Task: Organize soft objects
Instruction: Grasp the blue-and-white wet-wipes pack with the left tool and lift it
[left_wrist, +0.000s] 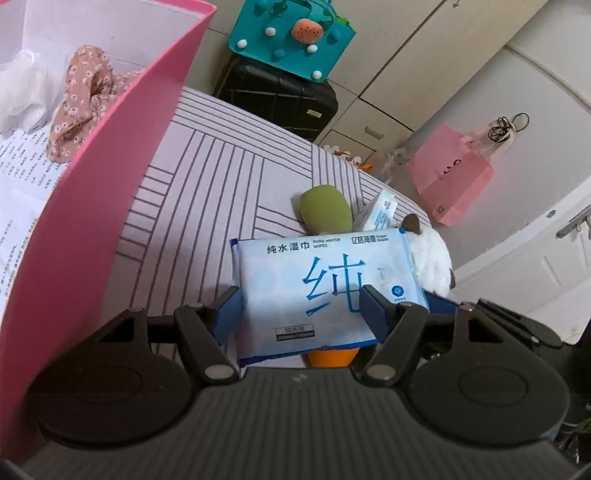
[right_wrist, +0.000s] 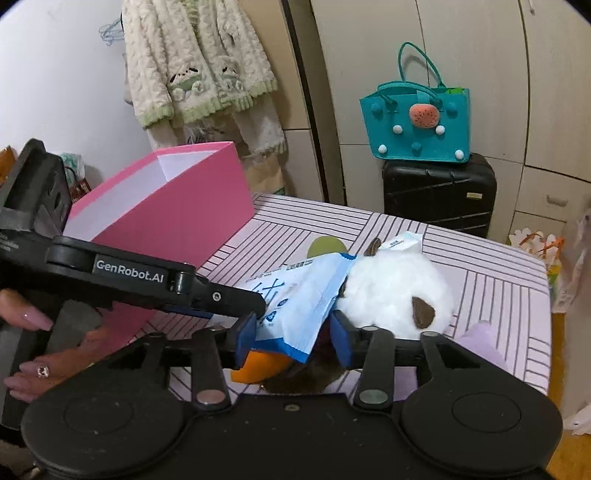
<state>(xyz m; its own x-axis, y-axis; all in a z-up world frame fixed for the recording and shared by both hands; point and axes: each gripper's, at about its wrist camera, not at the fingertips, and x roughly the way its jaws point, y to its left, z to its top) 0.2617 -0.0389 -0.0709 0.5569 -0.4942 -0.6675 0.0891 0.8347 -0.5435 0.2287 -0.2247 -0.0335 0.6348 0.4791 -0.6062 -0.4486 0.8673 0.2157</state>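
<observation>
Pink box (left_wrist: 92, 192), blue-white wipes pack (left_wrist: 317, 291)

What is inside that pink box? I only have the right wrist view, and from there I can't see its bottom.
Observer: The left wrist view looks in. A peach floral cloth lies in the pink box.
Operator: Anything else in there?
Observer: Yes, a white fluffy item sits beside the cloth, over a printed sheet.
Operator: And that blue packet, what is it?
Observer: The wipes pack is gripped in the left tool. Its front reads PURE WATER WIPES.
</observation>
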